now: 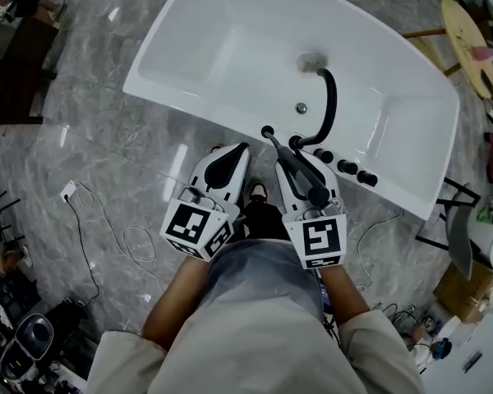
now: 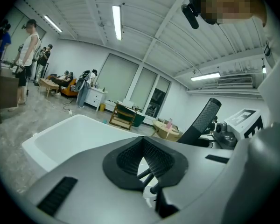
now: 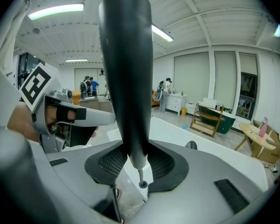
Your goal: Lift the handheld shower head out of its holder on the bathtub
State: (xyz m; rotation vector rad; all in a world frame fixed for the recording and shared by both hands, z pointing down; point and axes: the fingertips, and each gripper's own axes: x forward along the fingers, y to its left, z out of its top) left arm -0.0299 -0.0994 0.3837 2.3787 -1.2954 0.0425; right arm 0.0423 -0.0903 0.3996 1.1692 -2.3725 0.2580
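Note:
The black handheld shower head (image 1: 300,171) lies between the jaws of my right gripper (image 1: 300,156), which is shut on its handle. In the right gripper view the shower head (image 3: 128,73) stands upright, thick end up. Its thin stem points down past the pads (image 3: 109,162). The white bathtub (image 1: 172,97) lies just beyond both grippers, with a black curved spout (image 1: 329,105) and black knobs (image 1: 347,167) on its near rim. My left gripper (image 1: 228,153) hovers beside the right one. The left gripper (image 2: 142,146) has its pads together and holds nothing.
Grey marble floor surrounds the tub, with cables and a white socket strip (image 1: 68,191) at the left. A round wooden table (image 1: 468,43) and a chair (image 1: 460,228) stand at the right. People (image 2: 27,55) stand far off in the room.

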